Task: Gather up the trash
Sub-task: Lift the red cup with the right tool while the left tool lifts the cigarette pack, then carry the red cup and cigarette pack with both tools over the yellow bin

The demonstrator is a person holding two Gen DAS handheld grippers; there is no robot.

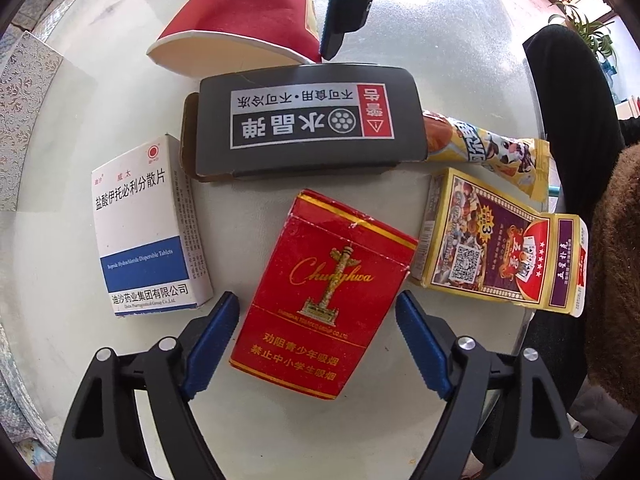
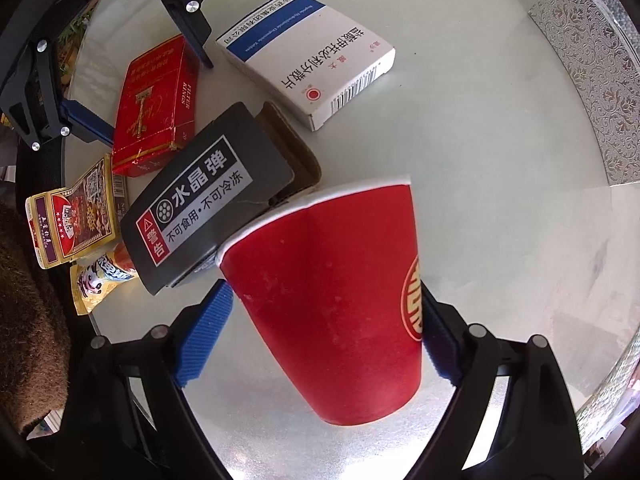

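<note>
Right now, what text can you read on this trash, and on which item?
"水晶弹", "警告", "不可食用·不可冷冻": grey box
"Chunghwa": red cigarette pack; "FILTER KINGS": its side
"盐酸伊托必利分散片", "迪沙药业集团有限公司": white medicine box
Yellow card box, snack wrapper: too small.

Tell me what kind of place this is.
Probably a home living room: a round glass table strewn with household trash such as a cigarette pack, a medicine box and a red paper cup, with a potted plant behind.
</note>
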